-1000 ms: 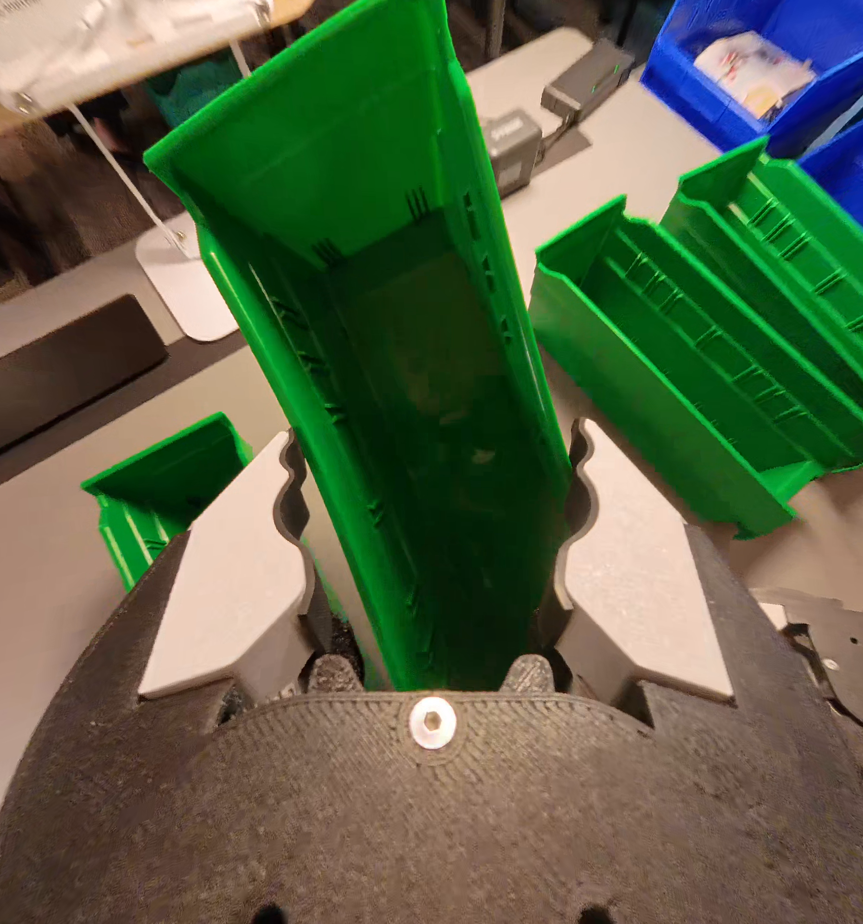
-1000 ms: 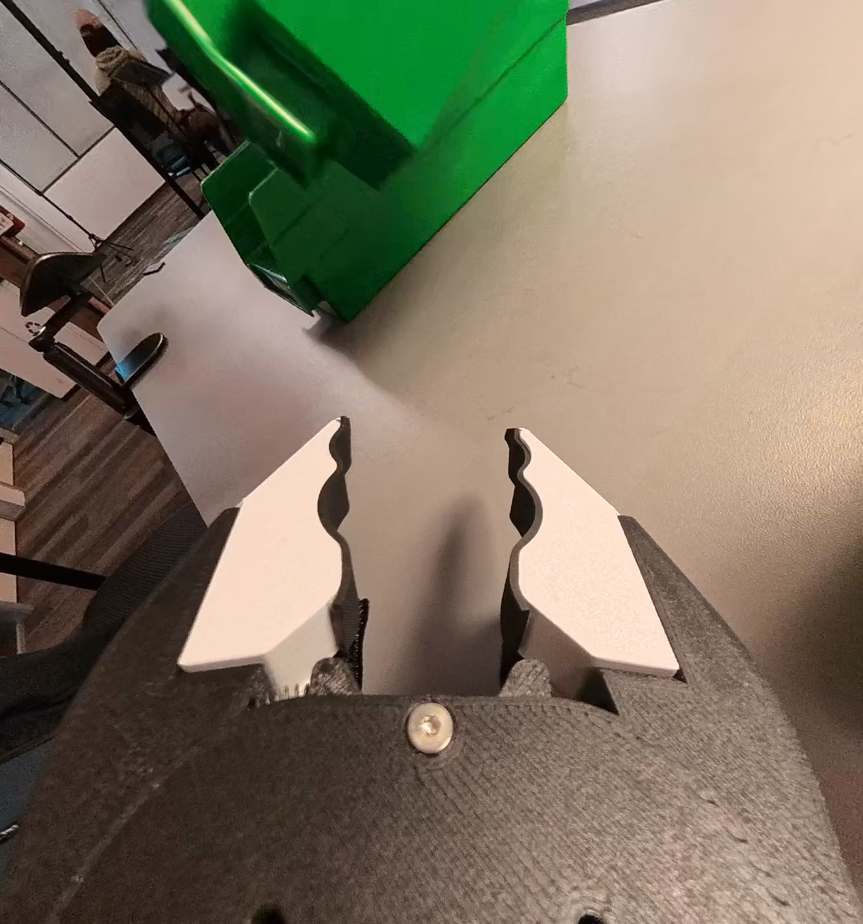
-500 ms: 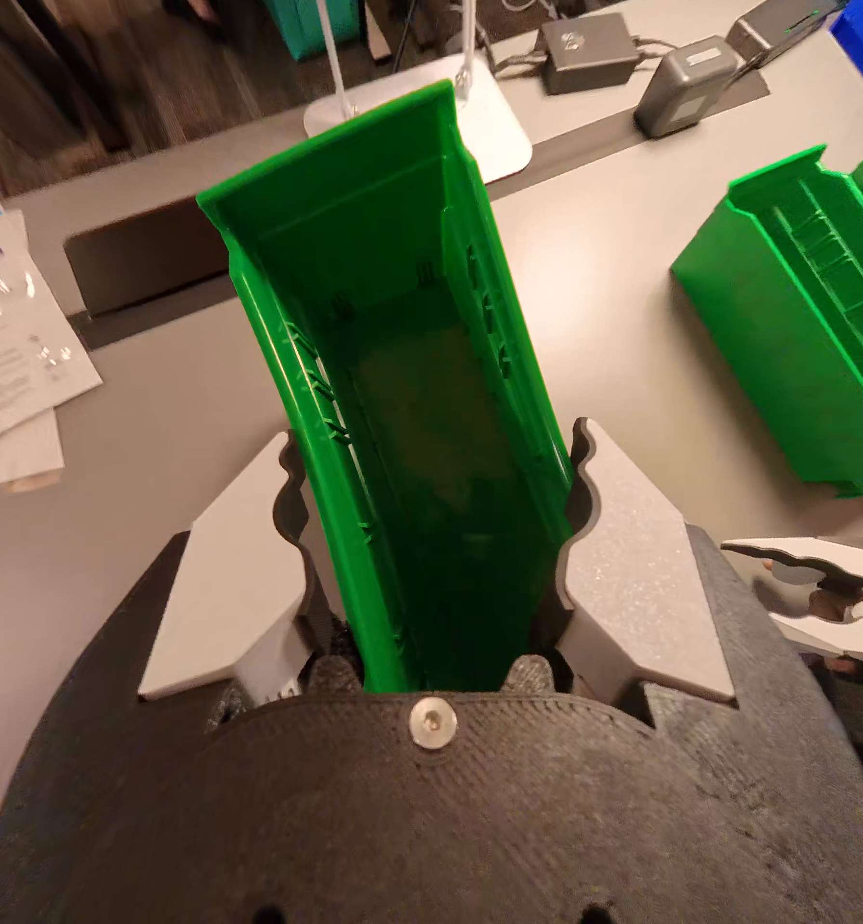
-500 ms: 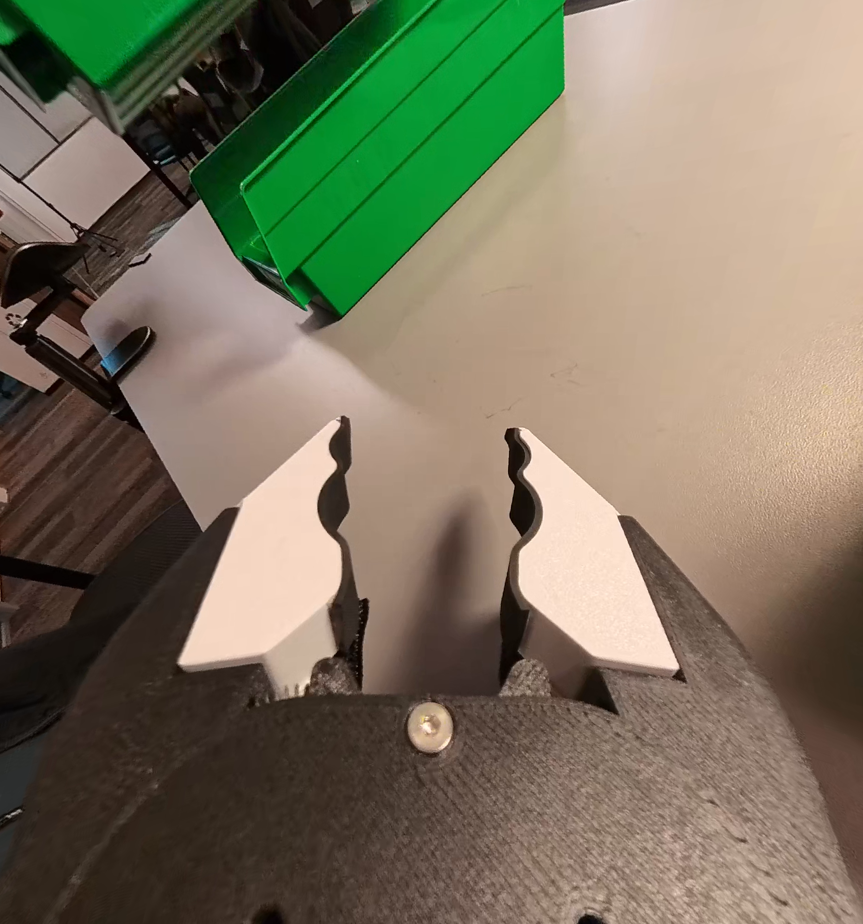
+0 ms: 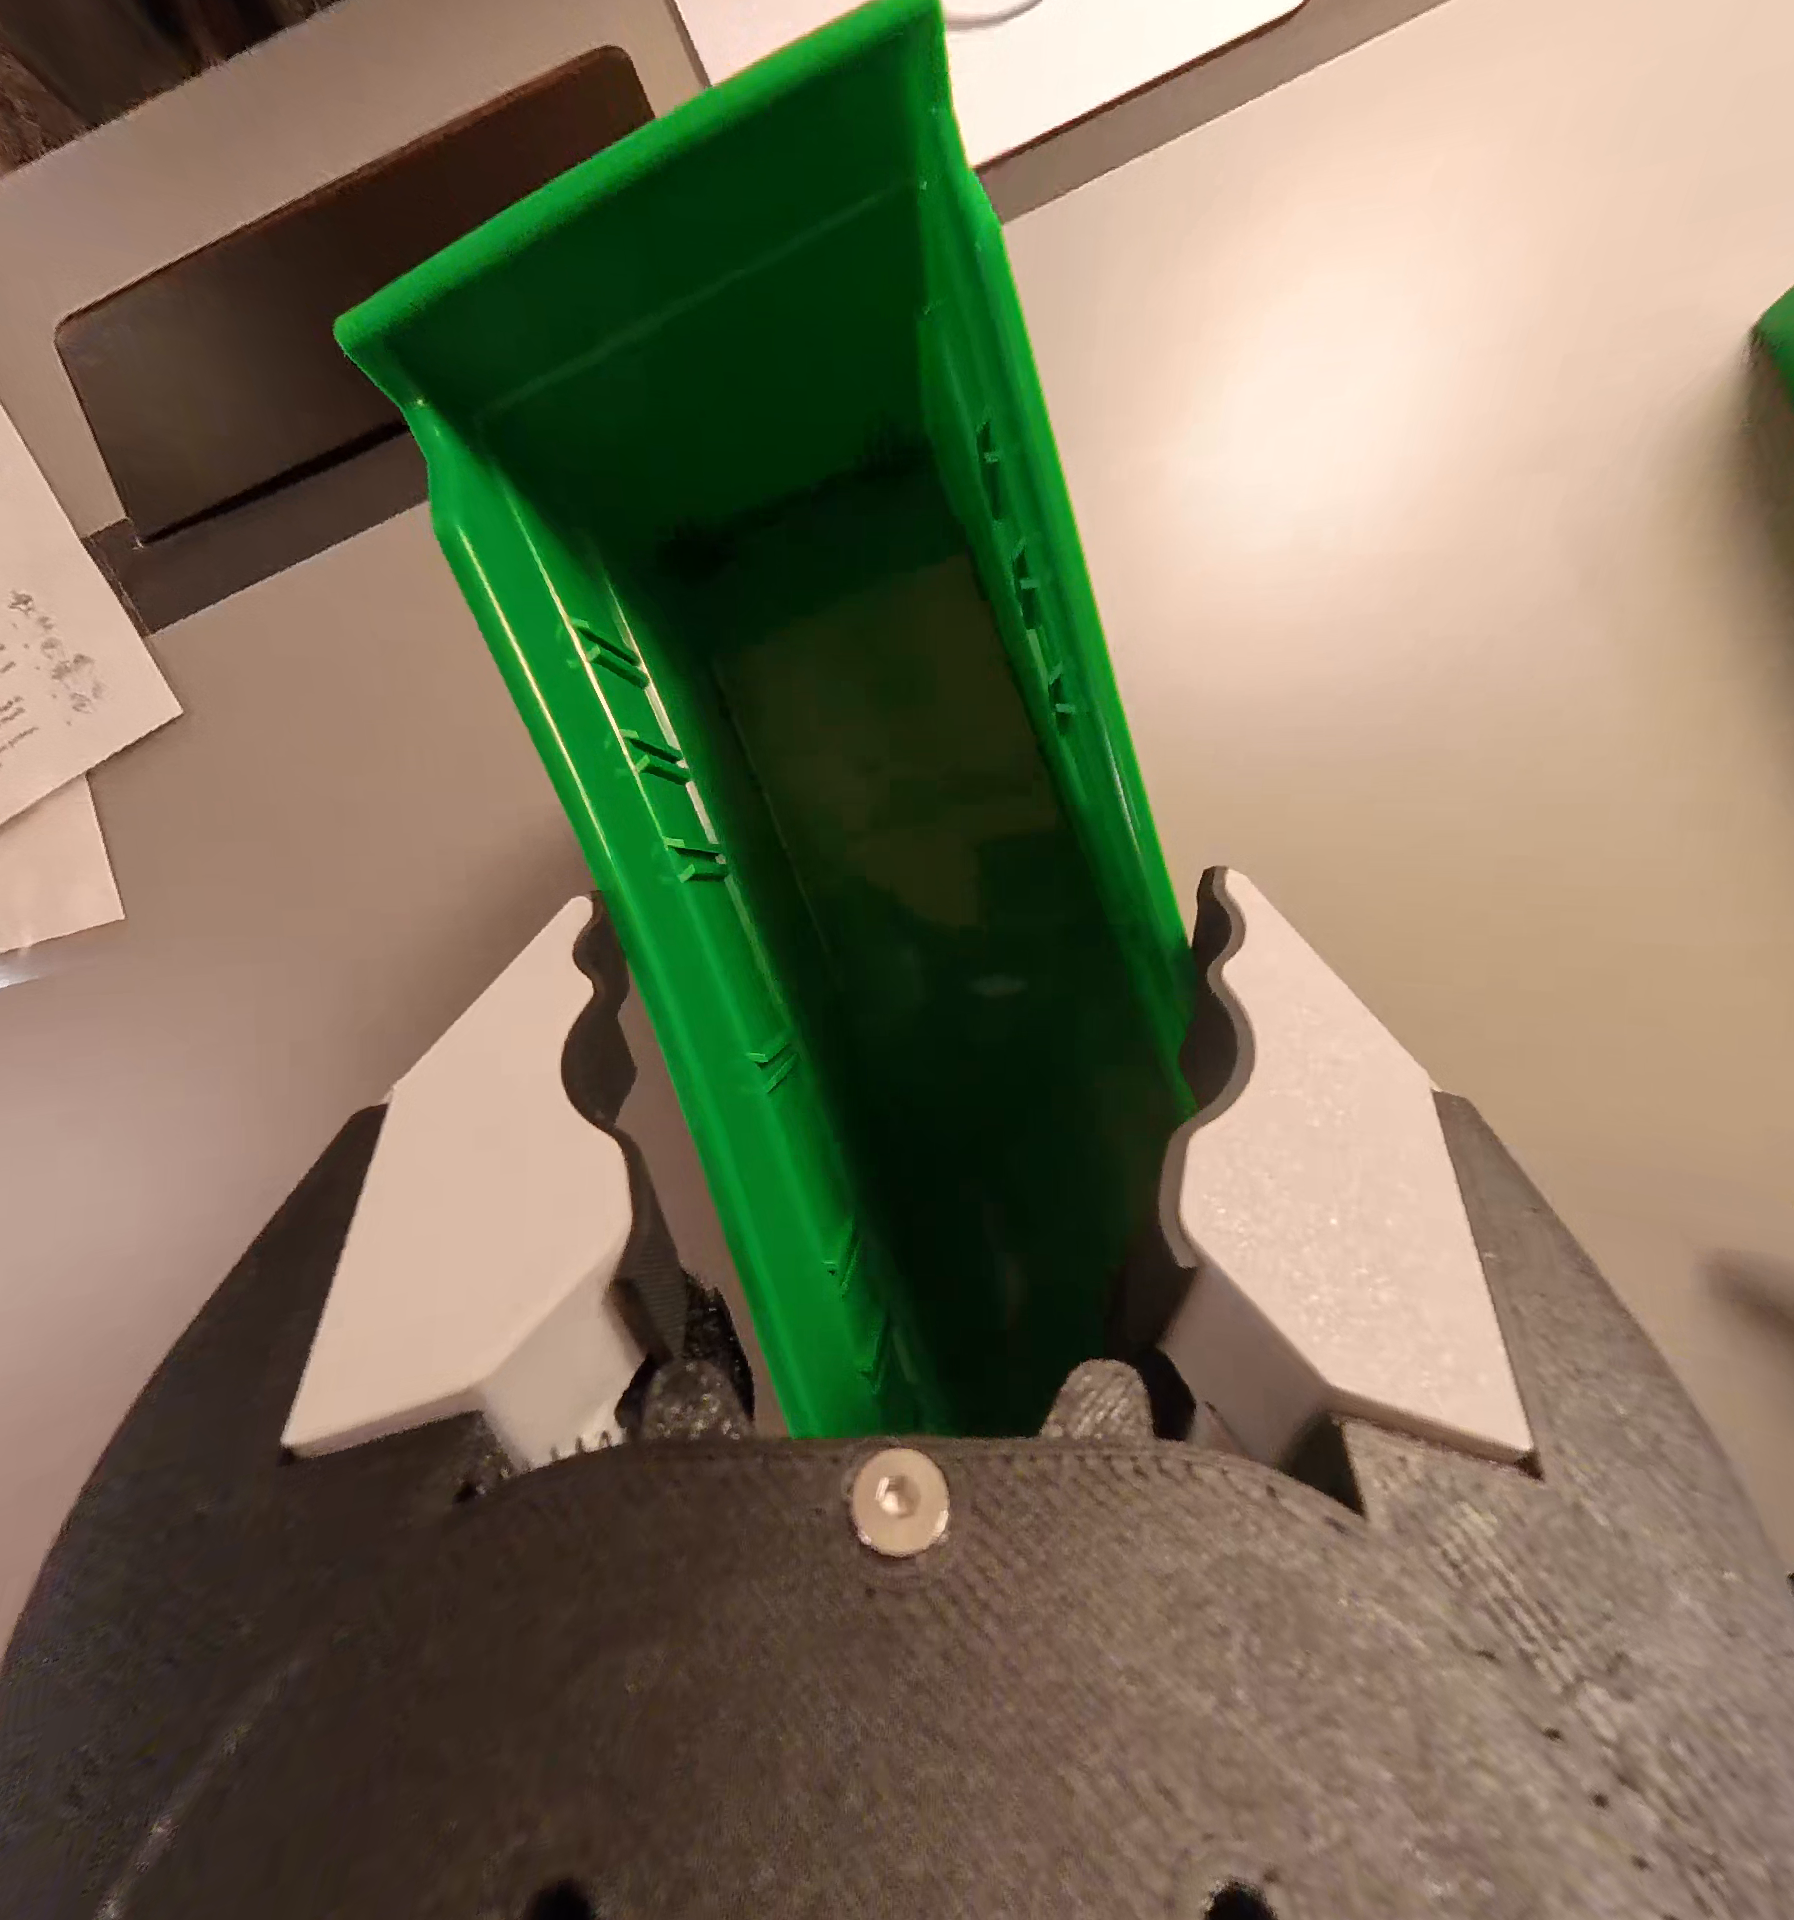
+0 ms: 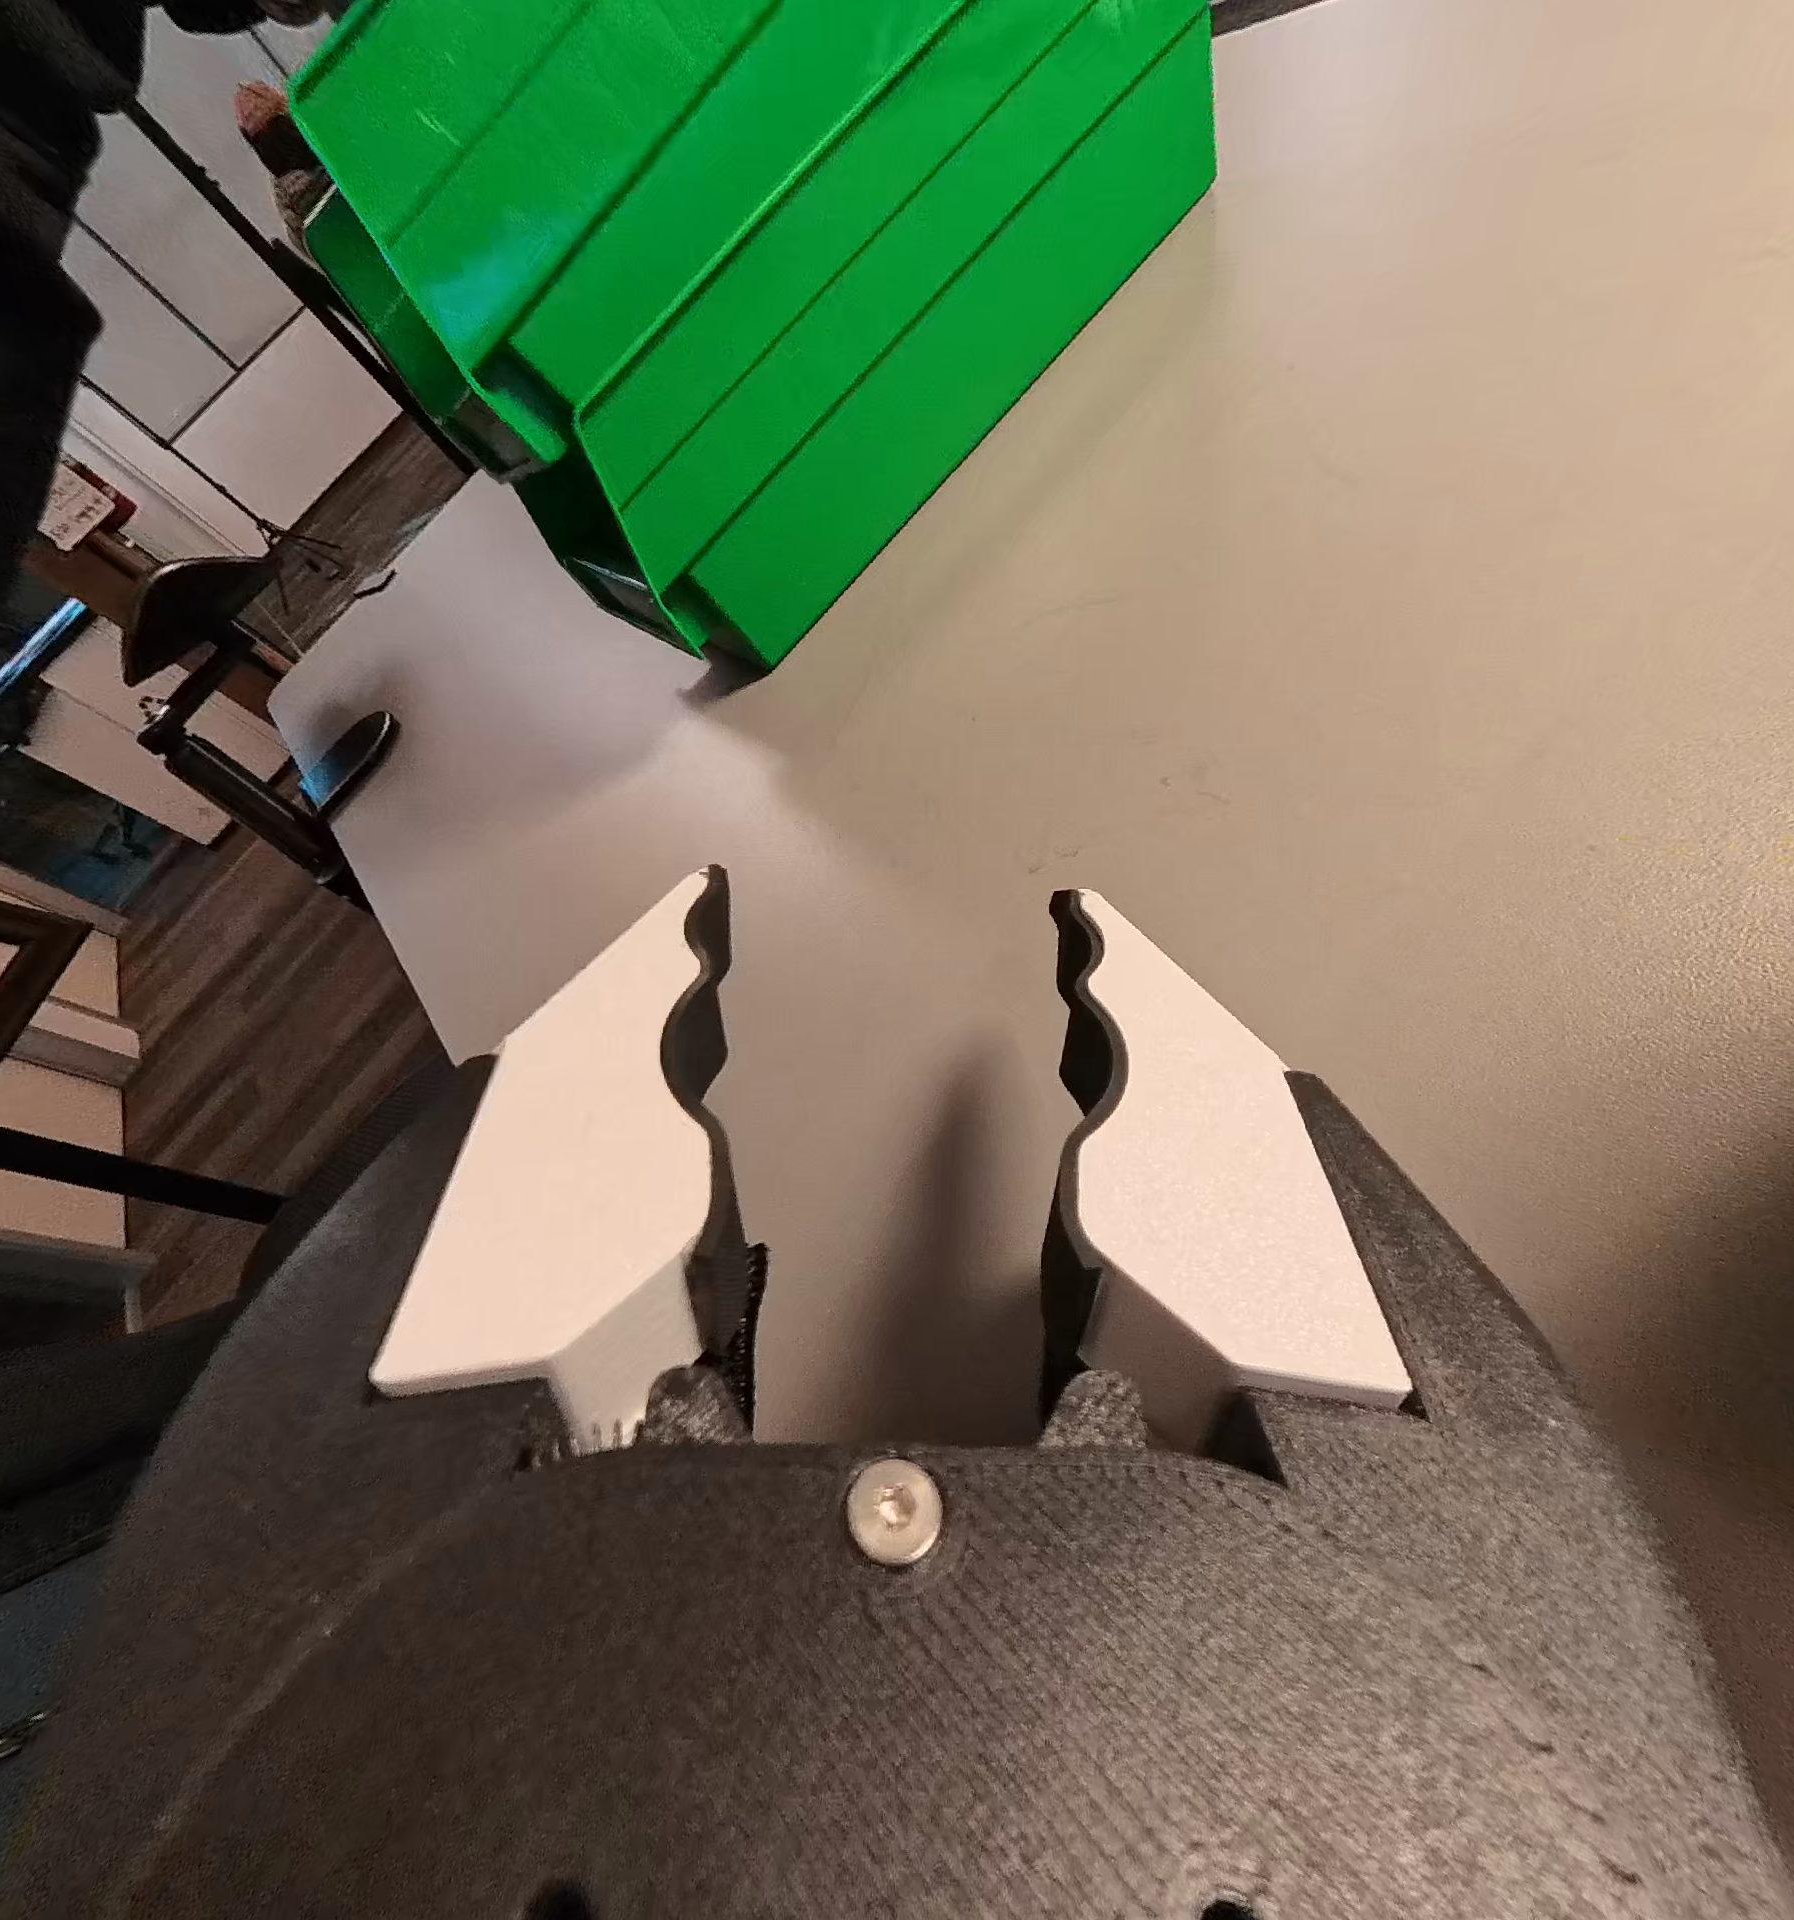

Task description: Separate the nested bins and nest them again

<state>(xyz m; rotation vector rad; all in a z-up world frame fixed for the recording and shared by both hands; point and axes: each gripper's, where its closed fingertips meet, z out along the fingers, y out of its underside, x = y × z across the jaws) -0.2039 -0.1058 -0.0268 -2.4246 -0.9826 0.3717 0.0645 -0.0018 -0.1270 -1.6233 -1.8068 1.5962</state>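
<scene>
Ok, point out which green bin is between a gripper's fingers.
The lone green bin between the left gripper's fingers, open side toward its camera. The other green bins sit stacked together on the table, beyond the empty right gripper.

Office-type workrm, I'd say.
I see grey table (image 6: 1392,623), printed paper sheets (image 5: 20,644), wood-look floor (image 6: 228,997), office chair (image 6: 249,769).

Beige table (image 6: 1392,727) bearing green bins (image 6: 820,312), seemingly nested, papers (image 5: 10,644).

Paper sheets (image 5: 10,665) left on table (image 5: 1392,623); dark pad (image 5: 332,343), maybe mat, behind.
</scene>
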